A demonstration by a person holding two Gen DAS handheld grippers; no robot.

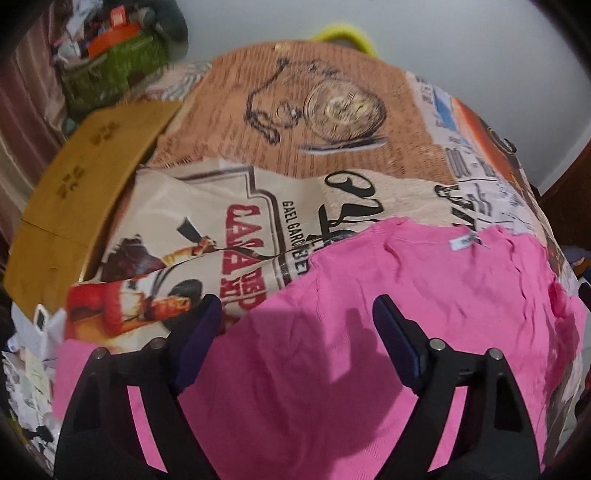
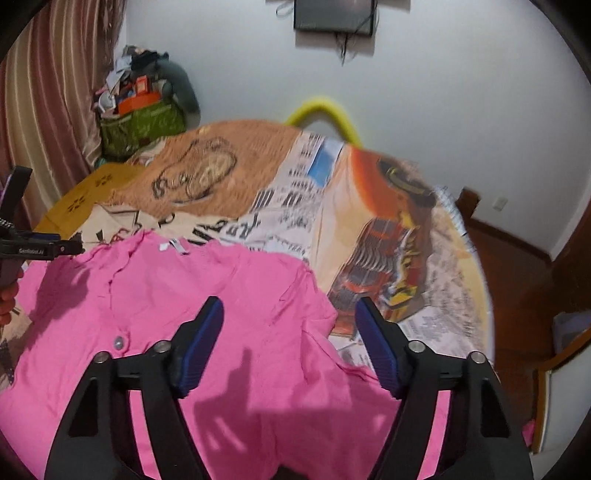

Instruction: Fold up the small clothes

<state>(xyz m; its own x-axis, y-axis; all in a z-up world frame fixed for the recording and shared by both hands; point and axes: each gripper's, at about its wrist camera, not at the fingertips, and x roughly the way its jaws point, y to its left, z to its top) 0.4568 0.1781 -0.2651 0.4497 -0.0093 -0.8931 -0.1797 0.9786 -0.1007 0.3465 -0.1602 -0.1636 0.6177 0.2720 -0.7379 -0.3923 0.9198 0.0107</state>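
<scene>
across the near half of the round counter (image 2: 454, 236), which is covered by a printed cloth (image 1: 295, 122) of newspaper text, posters and a pocket-watch drawing, a pink garment (image 1: 369, 314) lies spread out and wrinkled, its white neck label (image 1: 461, 242) at the far edge and a small pale button (image 2: 119, 341) visible on its front in the right wrist view. over it the left tool (image 1: 297, 325) hangs with its two dark blue pads spread apart, nothing between them but the pink fabric below, and its shadow falls on the cloth; whether the pads touch the fabric cannot be told. the right tool (image 2: 290, 325) is likewise spread above the garment (image 2: 221, 295), its blue ribbed pads well apart and gripping nothing, pointing down toward the right part of the shirt near a sleeve. at the left edge of the right wrist view part of the other black tool shows, with a bit of a hand (image 2: 9, 295) beneath it. beyond the counter a tan cardboard box (image 1: 74, 177) sits at the left, a green bag (image 2: 142, 123) crammed with odds and ends stands by a striped curtain (image 2: 55, 92), a yellow curved bar (image 2: 325, 110) rises behind the far rim, and a dark screen (image 2: 332, 16) hangs on the white wall.
</scene>
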